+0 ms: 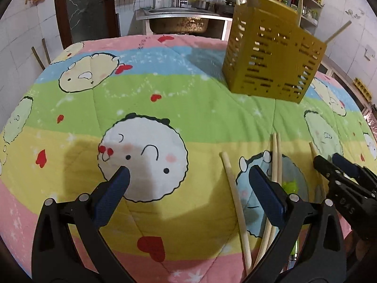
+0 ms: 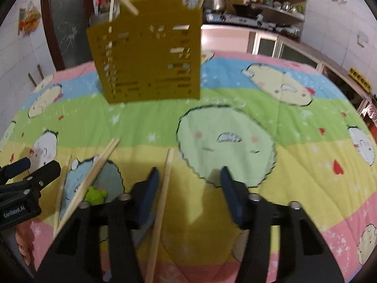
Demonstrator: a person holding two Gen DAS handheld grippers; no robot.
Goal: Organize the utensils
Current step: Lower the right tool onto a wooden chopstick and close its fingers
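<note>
A yellow slotted utensil holder stands at the back of the quilt-covered table with a few chopsticks sticking out of it. Several loose wooden chopsticks lie near the front. My left gripper is open low over the quilt. One chopstick lies on the cloth between its fingers, and a pair of chopsticks lies behind the right finger. My right gripper is open, and a single chopstick lies between its fingers close to the left pad, not pressed.
A cartoon-print quilt covers the table. A small green frog-shaped piece sits by the paired chopsticks. Another chopstick lies at the left. A sink, shelves and a stove stand behind the table.
</note>
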